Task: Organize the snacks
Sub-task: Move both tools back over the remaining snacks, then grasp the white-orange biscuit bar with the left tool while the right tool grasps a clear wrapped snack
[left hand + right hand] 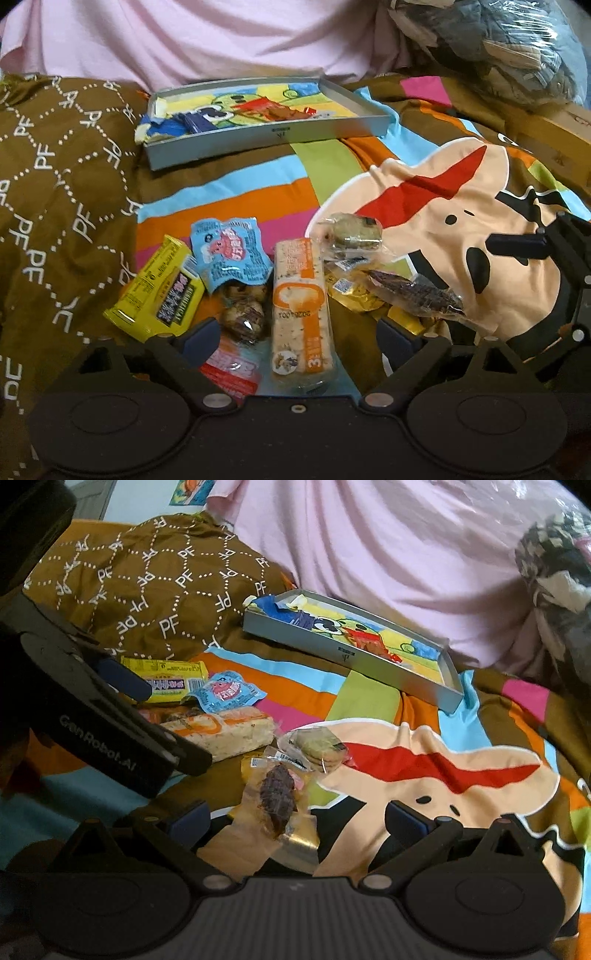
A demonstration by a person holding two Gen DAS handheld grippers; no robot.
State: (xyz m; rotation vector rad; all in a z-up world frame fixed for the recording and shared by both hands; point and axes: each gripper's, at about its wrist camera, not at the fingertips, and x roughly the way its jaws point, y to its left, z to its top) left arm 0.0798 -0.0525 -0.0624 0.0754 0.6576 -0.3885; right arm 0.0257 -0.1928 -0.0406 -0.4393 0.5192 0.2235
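Snacks lie in a heap on a colourful cartoon bedspread. My left gripper is open, and a long orange-and-white cracker pack lies between its fingers without touching them. Beside the pack are a yellow box, a blue packet and a wrapped green cookie. My right gripper is open over a dark snack in a clear wrapper that rests on gold wrappers. A shallow grey tray with a few packets inside sits further back.
A brown patterned cushion rises on the left. Pink cloth hangs behind the tray. A plastic-wrapped bundle and a cardboard box stand at the back right. The left gripper's body reaches in over the snacks in the right wrist view.
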